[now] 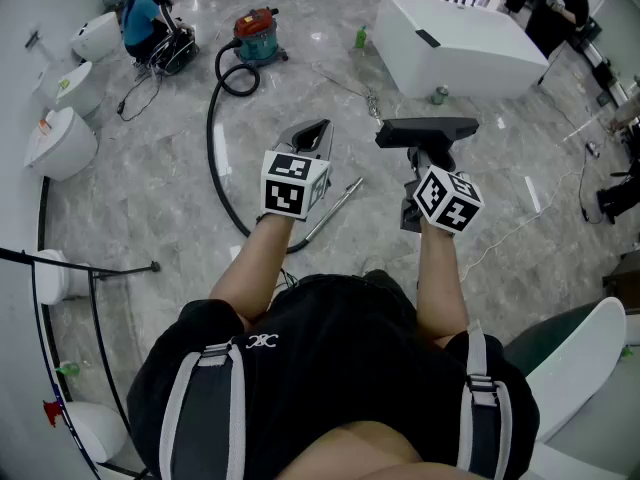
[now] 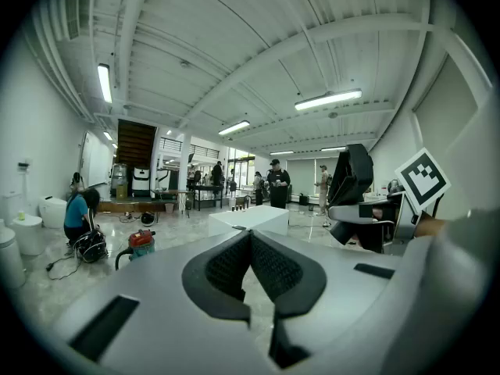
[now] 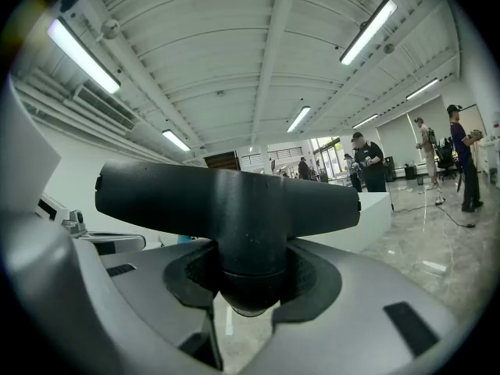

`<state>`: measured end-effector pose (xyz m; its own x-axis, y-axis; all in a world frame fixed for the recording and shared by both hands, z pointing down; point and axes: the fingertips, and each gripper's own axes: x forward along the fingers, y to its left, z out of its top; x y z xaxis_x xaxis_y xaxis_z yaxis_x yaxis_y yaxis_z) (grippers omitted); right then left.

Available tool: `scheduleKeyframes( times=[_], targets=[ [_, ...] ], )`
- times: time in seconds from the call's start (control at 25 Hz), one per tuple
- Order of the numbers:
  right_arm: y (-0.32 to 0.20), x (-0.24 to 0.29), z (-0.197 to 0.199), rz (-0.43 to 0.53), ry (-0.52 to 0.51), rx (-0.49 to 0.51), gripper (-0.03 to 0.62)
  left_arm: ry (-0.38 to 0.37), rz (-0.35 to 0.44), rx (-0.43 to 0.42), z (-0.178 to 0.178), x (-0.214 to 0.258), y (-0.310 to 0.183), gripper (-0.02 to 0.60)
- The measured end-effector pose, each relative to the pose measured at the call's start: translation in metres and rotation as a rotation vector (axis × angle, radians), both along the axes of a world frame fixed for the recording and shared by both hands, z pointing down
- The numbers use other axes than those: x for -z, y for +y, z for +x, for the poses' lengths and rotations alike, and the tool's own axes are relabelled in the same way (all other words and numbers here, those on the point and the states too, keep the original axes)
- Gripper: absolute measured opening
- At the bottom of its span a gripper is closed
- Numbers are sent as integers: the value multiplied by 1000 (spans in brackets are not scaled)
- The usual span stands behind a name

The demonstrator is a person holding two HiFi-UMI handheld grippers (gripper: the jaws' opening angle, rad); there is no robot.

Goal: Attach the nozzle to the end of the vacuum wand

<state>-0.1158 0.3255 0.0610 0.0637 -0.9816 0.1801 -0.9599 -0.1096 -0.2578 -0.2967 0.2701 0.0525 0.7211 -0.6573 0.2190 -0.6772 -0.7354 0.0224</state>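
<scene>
Jaws of the right gripper [image 3: 250,287] clench the neck of the black floor nozzle [image 3: 226,198]; the left gripper [image 2: 251,241] is clamped together, empty. To mate cleanly, the left should open and raise the free end of the metal wand [image 1: 335,206], with the neck lined along it. Nozzle's head runs left to right, neck toward the person [image 1: 330,368]; the wand lies diagonally on the floor [image 1: 130,198], below both grippers.

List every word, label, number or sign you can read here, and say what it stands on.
Logo on the black shirt: too blurred to read.
Sticker on the white toilet: too small to read.
Left marker cube, right marker cube: square patterns only, no letters.
</scene>
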Motion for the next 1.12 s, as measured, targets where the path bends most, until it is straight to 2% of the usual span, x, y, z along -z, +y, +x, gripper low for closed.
scheduleKeyframes(
  times=[0.28, 0.52, 0.8, 1.12],
  targets=[
    [-23, -19, 15, 10, -18, 17, 166, -9, -1, 17, 11, -21, -19, 8],
    [-81, -26, 41, 9, -32, 47, 166, -19, 0, 50, 34, -24, -67, 8],
    [-170, -33, 104, 25, -41, 96, 166, -17, 5, 57, 95, -38, -141, 8],
    [-284, -50, 193, -63, -75, 164, 166, -81, -55, 116, 185, -50, -239, 8]
  ],
)
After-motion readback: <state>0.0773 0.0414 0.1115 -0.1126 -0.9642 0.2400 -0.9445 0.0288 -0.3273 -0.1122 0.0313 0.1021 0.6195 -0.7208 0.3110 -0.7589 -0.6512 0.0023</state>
